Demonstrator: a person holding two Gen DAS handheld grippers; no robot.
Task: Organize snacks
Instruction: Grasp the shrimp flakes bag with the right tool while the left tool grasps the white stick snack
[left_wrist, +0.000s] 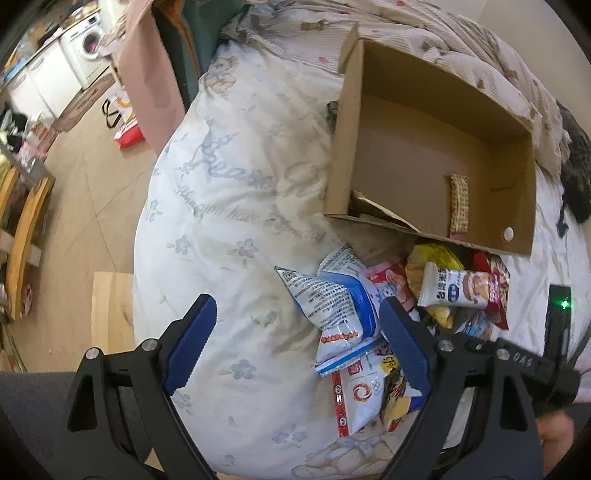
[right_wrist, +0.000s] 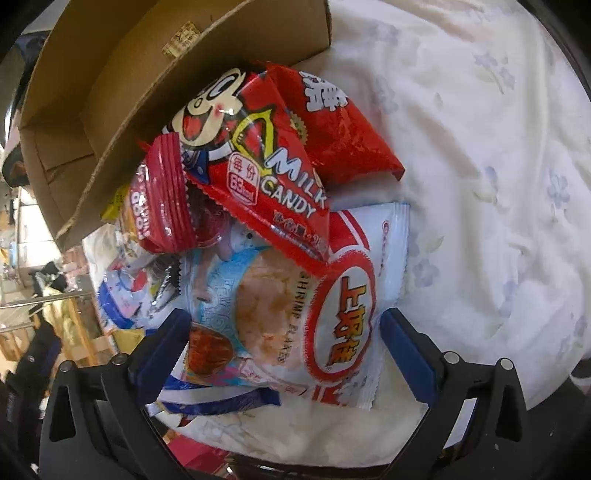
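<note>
- My right gripper (right_wrist: 282, 328) points down at the snack pile, jaws spread wide around the shrimp flakes packet (right_wrist: 295, 314).
- The pads don't appear to press on it.
- A red milk candy bag (right_wrist: 255, 155) overlaps its upper edge.
- The cardboard box (right_wrist: 110, 92) sits behind, on the floral quilt (right_wrist: 480, 184).

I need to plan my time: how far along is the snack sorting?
Barely started. Done: one wafer bar lies in the cardboard box. In hand: nothing gripped; the right gripper stands open around the shrimp flakes bag, and the left gripper is open over the bedding. Left: the snack pile beside the box, including the milk candy bag.
</note>
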